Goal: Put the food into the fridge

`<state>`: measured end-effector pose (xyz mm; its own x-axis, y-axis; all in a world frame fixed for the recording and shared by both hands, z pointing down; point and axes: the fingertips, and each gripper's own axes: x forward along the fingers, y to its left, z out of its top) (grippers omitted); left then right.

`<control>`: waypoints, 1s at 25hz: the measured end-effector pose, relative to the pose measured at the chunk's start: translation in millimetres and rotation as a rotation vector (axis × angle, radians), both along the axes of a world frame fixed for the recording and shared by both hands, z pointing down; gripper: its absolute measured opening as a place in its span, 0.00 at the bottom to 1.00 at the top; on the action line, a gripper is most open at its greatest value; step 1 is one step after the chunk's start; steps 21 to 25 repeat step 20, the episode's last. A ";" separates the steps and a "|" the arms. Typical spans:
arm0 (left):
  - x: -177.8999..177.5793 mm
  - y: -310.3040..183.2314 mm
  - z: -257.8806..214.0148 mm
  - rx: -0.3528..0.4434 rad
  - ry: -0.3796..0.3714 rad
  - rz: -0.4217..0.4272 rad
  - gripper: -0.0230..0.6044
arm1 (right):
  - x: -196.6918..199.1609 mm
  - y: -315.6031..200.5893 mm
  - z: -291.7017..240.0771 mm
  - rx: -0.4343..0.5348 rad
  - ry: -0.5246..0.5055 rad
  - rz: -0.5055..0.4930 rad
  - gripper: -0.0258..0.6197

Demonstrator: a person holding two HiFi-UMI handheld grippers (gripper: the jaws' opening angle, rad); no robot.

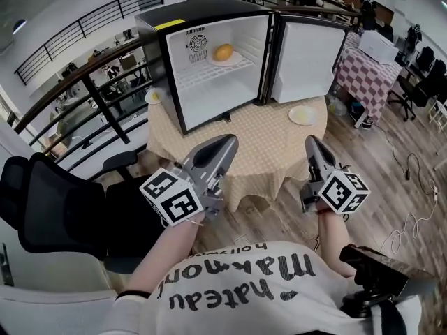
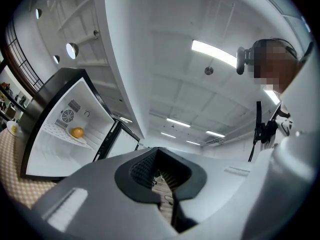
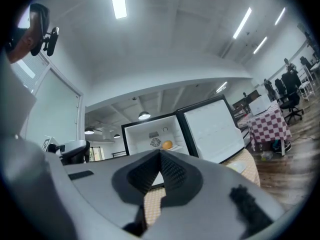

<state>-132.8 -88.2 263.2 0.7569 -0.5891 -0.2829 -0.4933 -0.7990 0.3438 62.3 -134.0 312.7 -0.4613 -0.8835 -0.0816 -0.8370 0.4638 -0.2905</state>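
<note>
A small black fridge (image 1: 155,26) stands open on a round table with a yellow checked cloth (image 1: 265,149); its door (image 1: 307,58) is swung to the right. One round orange food item (image 1: 223,52) lies on the fridge's upper shelf, and it also shows in the left gripper view (image 2: 77,132) and the right gripper view (image 3: 167,144). An empty pale plate (image 1: 302,114) sits on the cloth in front of the door. My left gripper (image 1: 227,144) and right gripper (image 1: 311,144) hover short of the table's near edge, both shut with nothing in them (image 2: 157,150) (image 3: 160,153).
A second small plate (image 1: 154,96) lies on the table left of the fridge. A black office chair (image 1: 49,208) stands at my left, beside a dark railing (image 1: 91,86). A pink checked table (image 1: 367,75) is at the back right. Cables (image 1: 412,222) trail over the wooden floor.
</note>
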 end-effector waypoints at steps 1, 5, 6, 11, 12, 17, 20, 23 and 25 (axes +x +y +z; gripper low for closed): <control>0.1 1.6 -3.0 0.001 0.004 -0.004 0.04 | -0.8 2.2 -3.0 0.000 0.004 -0.007 0.06; 8.1 6.8 -4.2 0.005 0.007 -0.025 0.04 | 4.4 8.6 -5.7 0.001 0.032 -0.034 0.06; 10.7 7.5 -2.0 0.004 0.006 -0.031 0.04 | 6.8 8.9 -3.9 -0.001 0.036 -0.039 0.06; 24.9 15.9 2.2 -0.015 0.016 -0.049 0.04 | 19.2 16.8 -3.1 -0.021 0.049 -0.064 0.06; 25.4 16.8 3.2 -0.015 0.021 -0.052 0.04 | 19.4 18.2 -2.0 -0.022 0.058 -0.069 0.06; 30.7 19.5 13.4 -0.035 0.042 -0.058 0.04 | 23.6 24.3 9.2 -0.045 0.083 -0.090 0.06; 41.6 22.4 14.9 -0.045 0.030 -0.059 0.04 | 32.3 28.3 6.4 -0.046 0.092 -0.097 0.06; 41.6 22.4 14.9 -0.045 0.030 -0.059 0.04 | 32.3 28.3 6.4 -0.046 0.092 -0.097 0.06; 41.6 22.4 14.9 -0.045 0.030 -0.059 0.04 | 32.3 28.3 6.4 -0.046 0.092 -0.097 0.06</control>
